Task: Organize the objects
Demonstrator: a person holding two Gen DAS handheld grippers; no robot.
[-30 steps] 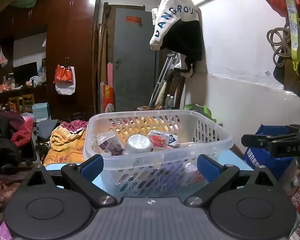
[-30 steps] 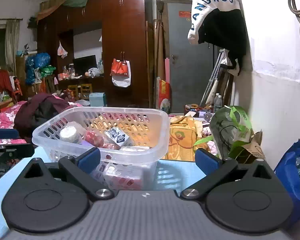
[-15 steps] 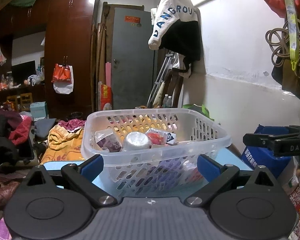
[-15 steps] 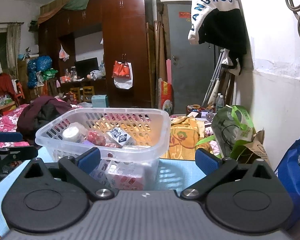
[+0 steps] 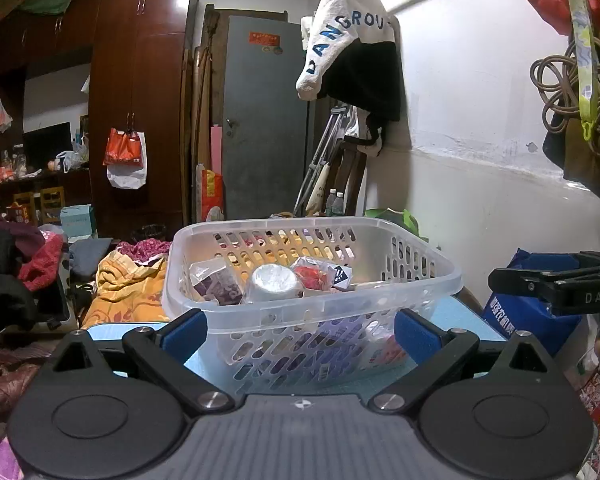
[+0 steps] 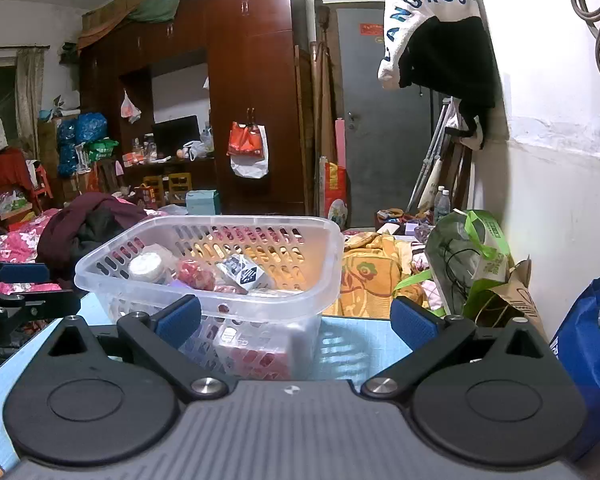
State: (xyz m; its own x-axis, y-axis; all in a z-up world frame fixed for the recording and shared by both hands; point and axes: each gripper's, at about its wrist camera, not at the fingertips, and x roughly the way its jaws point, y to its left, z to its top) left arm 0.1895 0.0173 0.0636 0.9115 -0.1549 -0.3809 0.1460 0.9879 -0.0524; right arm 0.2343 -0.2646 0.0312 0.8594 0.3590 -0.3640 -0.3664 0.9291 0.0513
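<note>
Cluttered with clothes and bags, the room has a dark red-brown wooden wardrobe (image 5: pixel 140 92) at the left, a grey metal door (image 5: pixel 266 120) in the middle and a white wall at the right, where a white-and-black lettered garment (image 5: pixel 352 52) hangs. Nearer the cameras, a light blue tabletop (image 6: pixel 356 348) carries a clear perforated plastic basket (image 5: pixel 416 264).

Inside the basket lie, from left to right in the left wrist view, a purple-printed packet (image 5: pixel 214 284), a white round-lidded tub (image 5: pixel 274 280), a red wrapped packet (image 5: pixel 312 274) and a small white-and-navy carton (image 5: pixel 340 274).

Seen from its own camera, the left gripper (image 5: pixel 300 330) has its blue-padded fingers spread wide, one on either side of the basket's near wall, gripping nothing. Whether the pads touch the plastic cannot be told.

Likewise spread and empty, the right gripper (image 6: pixel 296 320) sits at the basket's right front corner, its left pad in front of the basket wall and its right pad over bare tabletop.
</note>
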